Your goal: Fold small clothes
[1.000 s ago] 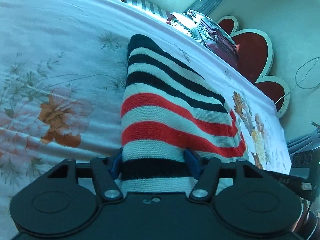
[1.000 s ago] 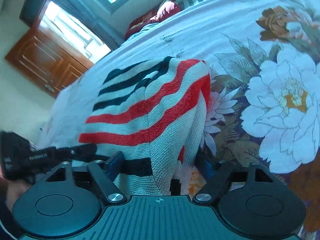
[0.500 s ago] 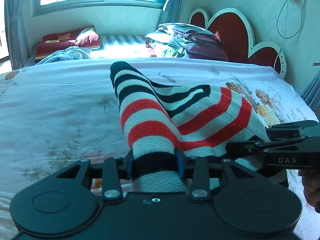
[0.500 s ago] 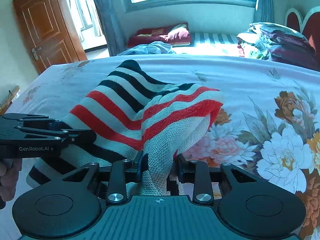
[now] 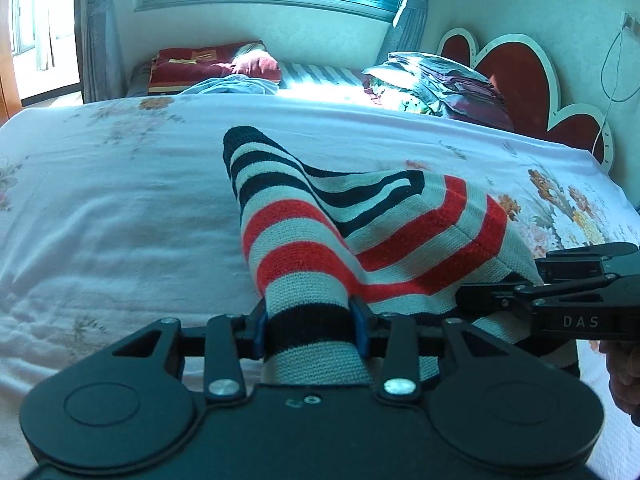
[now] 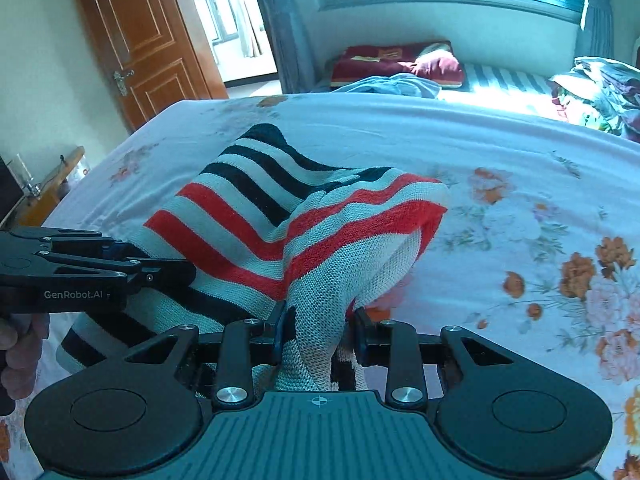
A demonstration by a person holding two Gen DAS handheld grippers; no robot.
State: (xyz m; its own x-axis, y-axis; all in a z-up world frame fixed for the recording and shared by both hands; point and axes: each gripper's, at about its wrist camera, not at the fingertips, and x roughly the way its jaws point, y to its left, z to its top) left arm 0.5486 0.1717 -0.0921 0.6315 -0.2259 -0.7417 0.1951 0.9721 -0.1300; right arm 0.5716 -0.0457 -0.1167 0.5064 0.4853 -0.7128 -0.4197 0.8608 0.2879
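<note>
A small knitted sweater (image 5: 360, 232) with black, red and grey stripes is lifted off the floral bedsheet (image 5: 120, 208) at its near edge; its far end still rests on the bed. My left gripper (image 5: 310, 330) is shut on a bunched black-and-grey part of the sweater's near hem. My right gripper (image 6: 320, 330) is shut on another gathered part of the sweater (image 6: 280, 220). The right gripper also shows at the right edge of the left wrist view, and the left gripper at the left edge of the right wrist view, both level with the hem.
Red cushions (image 5: 212, 64), a blue cloth (image 6: 392, 82) and a pile of folded bedding (image 5: 444, 80) lie at the far side. A red heart-shaped headboard (image 5: 516, 76) stands at the right. A wooden door (image 6: 140, 36) and a small side table (image 6: 44, 188) are on the left.
Both grippers closed on the sweater's near edge and lifted it off the bed. The views tilted up from the sheet to show the room, and the sweater now drapes between the two grippers.
</note>
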